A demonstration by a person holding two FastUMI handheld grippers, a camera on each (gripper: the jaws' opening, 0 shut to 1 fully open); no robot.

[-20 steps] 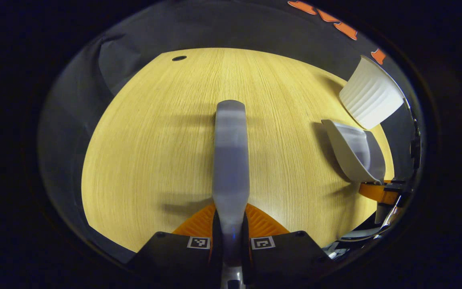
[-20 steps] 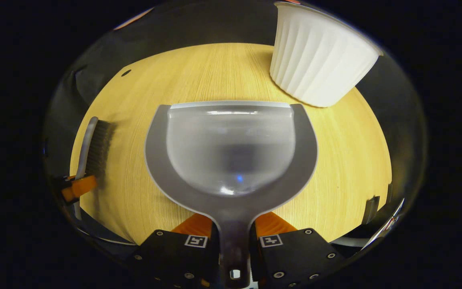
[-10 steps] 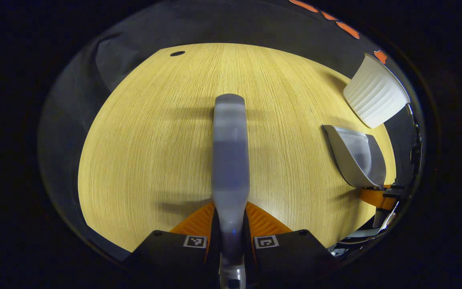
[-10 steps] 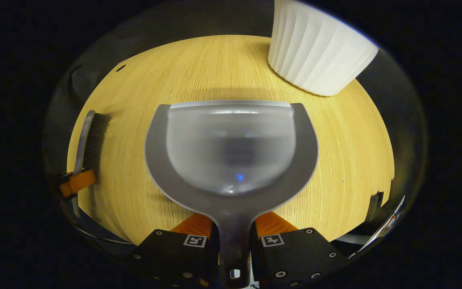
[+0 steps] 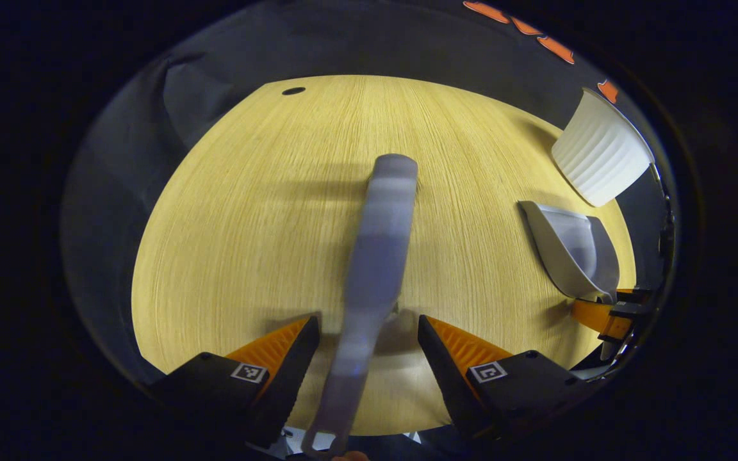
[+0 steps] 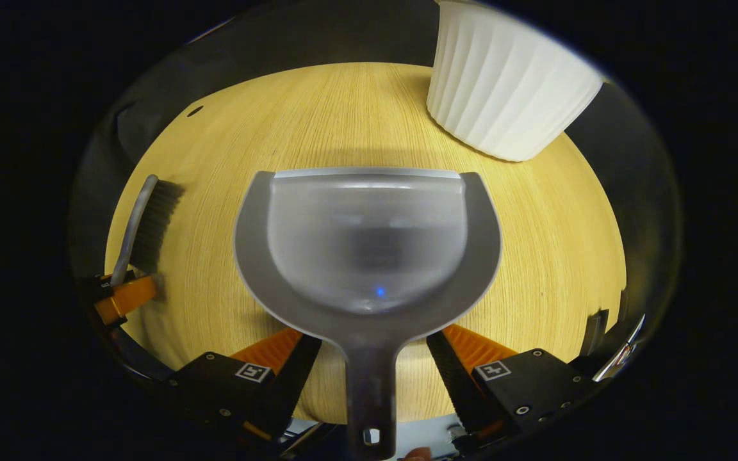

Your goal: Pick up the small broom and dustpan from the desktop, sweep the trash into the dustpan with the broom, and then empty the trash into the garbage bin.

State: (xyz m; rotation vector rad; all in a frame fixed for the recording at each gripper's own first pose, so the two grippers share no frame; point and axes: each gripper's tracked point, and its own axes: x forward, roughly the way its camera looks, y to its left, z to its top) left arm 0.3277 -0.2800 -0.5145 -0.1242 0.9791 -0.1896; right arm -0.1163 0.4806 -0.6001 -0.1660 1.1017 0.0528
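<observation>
Left gripper view: left tool (image 5: 368, 333) spread wide, grasping nothing. Small broom (image 5: 375, 269) lying between the two fingers, slanted, handle toward the camera, head pointing away over the tabletop (image 5: 247, 218). Looks light, stiff plastic with a smooth, likely slippery handle; best taken low on the narrow handle, just ahead of the fingertips. Off to the right of the tool, dustpan (image 5: 571, 250) and, beyond it, the white ribbed garbage bin (image 5: 599, 157). Half a second back, fingers clamped on the handle and broom straight ahead; now let go and tilted.

Right gripper view: right tool (image 6: 374, 349) likewise released. Dustpan straight ahead, its flat handle running back between the parted fingers, seemingly resting on the tabletop, though contact hard to confirm. Rigid, light, thin-walled; handle neck the obvious hold. Bin ahead and right. No trash visible on the wood. Earlier clenched on the handle; now opened.
</observation>
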